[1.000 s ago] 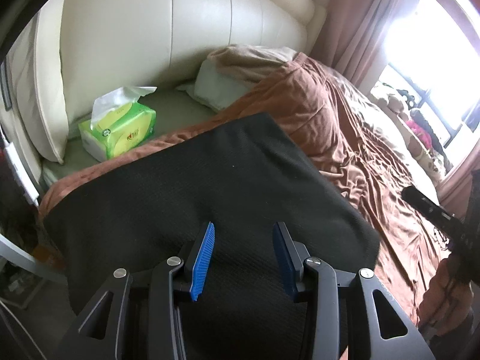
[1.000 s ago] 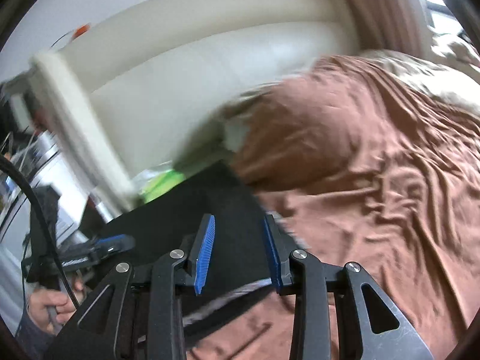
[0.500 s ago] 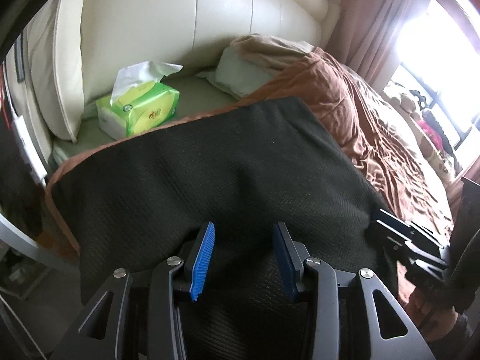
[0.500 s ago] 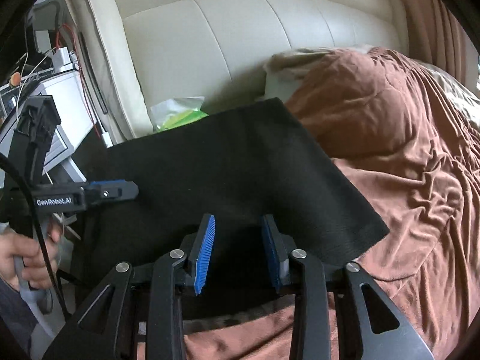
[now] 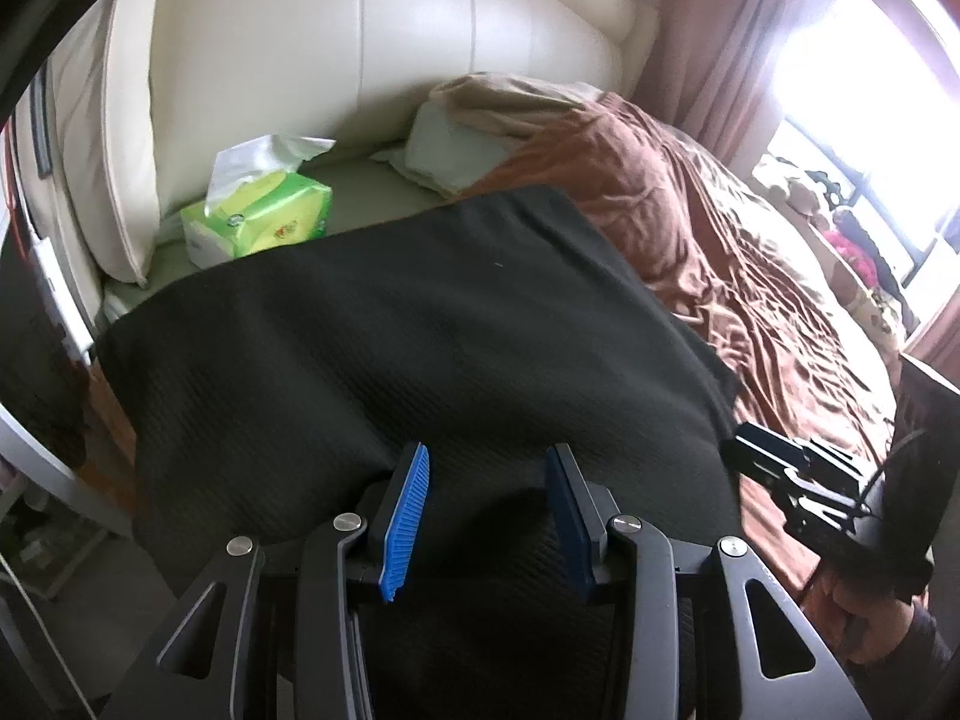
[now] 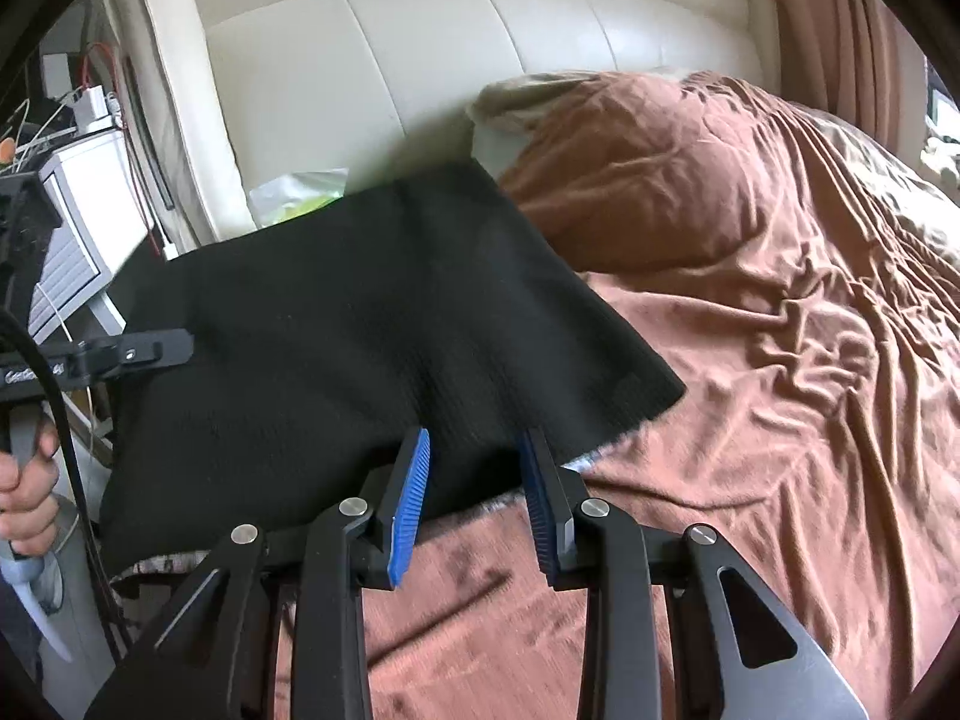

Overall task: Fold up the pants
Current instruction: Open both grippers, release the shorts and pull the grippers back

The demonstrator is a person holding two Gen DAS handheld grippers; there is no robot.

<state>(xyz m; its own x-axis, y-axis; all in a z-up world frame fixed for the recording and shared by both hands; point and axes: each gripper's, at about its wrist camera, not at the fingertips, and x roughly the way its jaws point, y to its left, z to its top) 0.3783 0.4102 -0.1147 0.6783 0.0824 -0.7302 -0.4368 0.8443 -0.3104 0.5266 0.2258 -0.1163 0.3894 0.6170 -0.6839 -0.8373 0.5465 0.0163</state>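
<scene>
The black pants (image 5: pixel 390 348) lie folded into a broad rectangle across the brown bedcover (image 5: pixel 750 300), with the far edge near the headboard. My left gripper (image 5: pixel 486 480) is at the near left part, its blue pads pinching bunched black fabric, and creases fan out from them. My right gripper (image 6: pixel 474 468) grips the near edge of the pants (image 6: pixel 372 312) at the right side, and creases fan out from its pads too. Each gripper shows in the other's view: the right gripper (image 5: pixel 774 468) at the pants' right edge, the left gripper (image 6: pixel 144 351) at their left edge.
A green tissue box (image 5: pixel 264 222) stands just beyond the pants against the cream padded headboard (image 5: pixel 360 60). A pale pillow (image 5: pixel 450 144) lies at the back under the rumpled bedcover (image 6: pixel 780 330). A white nightstand with cables (image 6: pixel 78 228) stands left of the bed. A hand (image 6: pixel 24 480) holds the left grip.
The right gripper has come down and rolled level, bringing its side of the pants onto the bed. The pants now lie flatter and reach closer to the tissue box.
</scene>
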